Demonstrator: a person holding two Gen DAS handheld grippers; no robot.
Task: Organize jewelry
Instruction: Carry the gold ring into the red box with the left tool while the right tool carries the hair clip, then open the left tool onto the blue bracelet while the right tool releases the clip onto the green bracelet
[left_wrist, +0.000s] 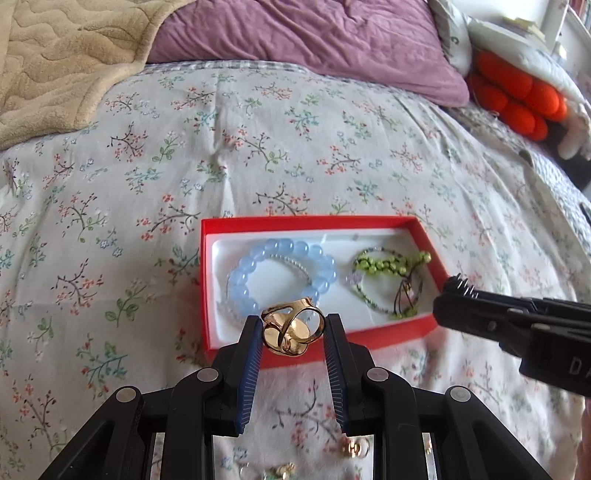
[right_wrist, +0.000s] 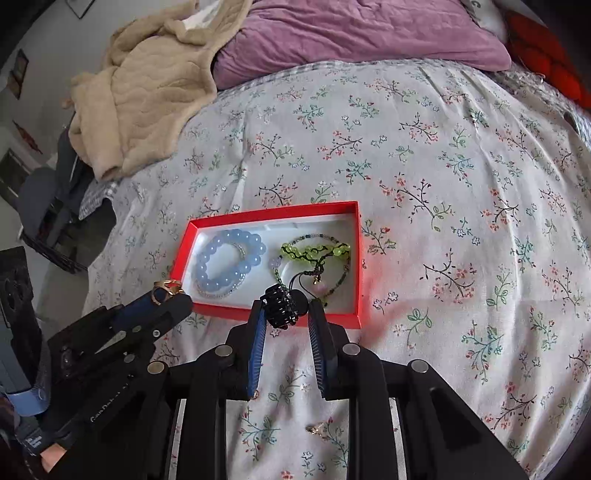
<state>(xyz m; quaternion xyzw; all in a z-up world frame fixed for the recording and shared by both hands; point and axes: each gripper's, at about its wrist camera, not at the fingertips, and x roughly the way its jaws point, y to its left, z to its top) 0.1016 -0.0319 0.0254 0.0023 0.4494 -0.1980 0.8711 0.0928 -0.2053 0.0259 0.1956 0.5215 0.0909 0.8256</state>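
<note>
L tongs (left_wrist: 293, 332) clamped on a gold ring (left_wrist: 291, 330), held over the near rim of the red box (left_wrist: 207, 280), at 6 o'clock of it. R tongs (right_wrist: 285, 308) gripping a black claw clip (right_wrist: 282, 306), also at the box's near edge. Inside the box: blue bead bracelet (left_wrist: 280, 273) on the 9 o'clock side, green beads (left_wrist: 388, 269) at 3. Box sits on the floral bed (left_wrist: 147, 166); pink pillow (left_wrist: 314, 33) at 12. Small gold bits (right_wrist: 316, 428) lie on the bed below R tongs.
</note>
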